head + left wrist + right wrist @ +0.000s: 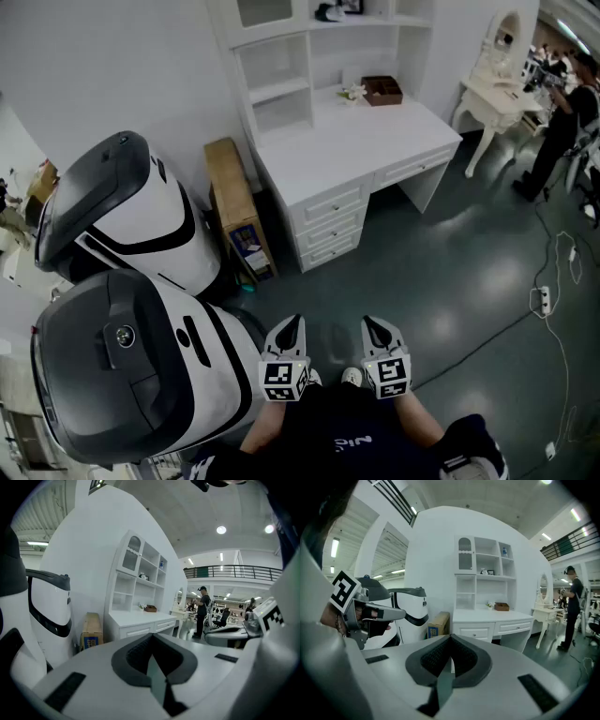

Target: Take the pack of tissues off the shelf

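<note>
Both tongs are clenched on nothing. The left gripper (292,323) and right gripper (373,325) are side by side, well short of the white desk (328,155). Up in the desk's hutch, in the top right compartment, there's a small blue pack (504,551), too small to confirm as tissues. A brown box (382,90) sits at the desktop's back, and a cardboard carton (234,197) stands just left of the desk.

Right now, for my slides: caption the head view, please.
Shut and empty, left tongs and right tongs face a white desk.
</note>
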The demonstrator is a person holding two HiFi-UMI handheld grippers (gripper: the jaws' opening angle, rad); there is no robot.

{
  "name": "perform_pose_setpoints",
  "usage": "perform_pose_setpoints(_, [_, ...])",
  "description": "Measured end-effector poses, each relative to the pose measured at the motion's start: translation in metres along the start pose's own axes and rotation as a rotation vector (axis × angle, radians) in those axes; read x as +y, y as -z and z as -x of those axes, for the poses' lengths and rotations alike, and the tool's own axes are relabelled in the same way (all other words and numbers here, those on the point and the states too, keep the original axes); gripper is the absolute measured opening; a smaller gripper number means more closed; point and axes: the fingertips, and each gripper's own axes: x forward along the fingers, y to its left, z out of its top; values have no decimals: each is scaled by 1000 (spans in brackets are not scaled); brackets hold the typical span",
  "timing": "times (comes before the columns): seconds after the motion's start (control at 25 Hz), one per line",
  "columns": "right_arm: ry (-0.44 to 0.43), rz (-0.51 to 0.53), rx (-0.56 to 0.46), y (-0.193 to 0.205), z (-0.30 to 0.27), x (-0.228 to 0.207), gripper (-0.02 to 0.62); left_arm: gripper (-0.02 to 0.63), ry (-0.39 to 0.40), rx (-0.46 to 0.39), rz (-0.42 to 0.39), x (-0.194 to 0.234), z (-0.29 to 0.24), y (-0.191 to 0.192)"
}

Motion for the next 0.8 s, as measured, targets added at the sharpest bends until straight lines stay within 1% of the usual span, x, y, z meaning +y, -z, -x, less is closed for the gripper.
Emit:
perform_pose_setpoints(0.2, [6,9,0,0,3,-3,8,3,12,2,-1,-8,-4,1])
perform_pose_setpoints(0.32, [-7,21,-4,-3,2,-5,8,3,13,-5,5,-11,-8,0])
perform_pose_setpoints(0.44, [-6,7,-19,-5,1,-8,9,3,22,-4,16,-14,-11,1])
perform_pose_setpoints(0.52, [-7,-16,-34,-7,0,-11,12,3,39,12,19,-17,-14,4])
perform_pose_setpoints(0.56, [-24,-29,-36,-8,-1,-11,95,5,52,19,21,-19,-16,4])
perform_pose_setpoints(0.6, [-48,-38,-38,-9,-2,-10,234,26,66,22,26,-21,-18,5])
perform_pose_setpoints(0.64, [-67,-40,-41,-11,-3,-9,302,147,82,25,33,-23,-20,5])
perform_pose_setpoints(0.68, [-80,-37,-45,-13,-4,-9,350,312,98,26,38,-25,-22,4])
perform_pose_setpoints(0.72, [-87,-33,-46,-13,-5,-9,385,373,113,28,38,-27,-23,4])
perform_pose_setpoints(0.76, [-92,-31,-43,-14,-6,-9,424,379,129,31,32,-28,-25,3])
perform_pose_setpoints(0.8, [-92,-30,-39,-14,-8,-9,447,379,144,35,22,-29,-26,4])
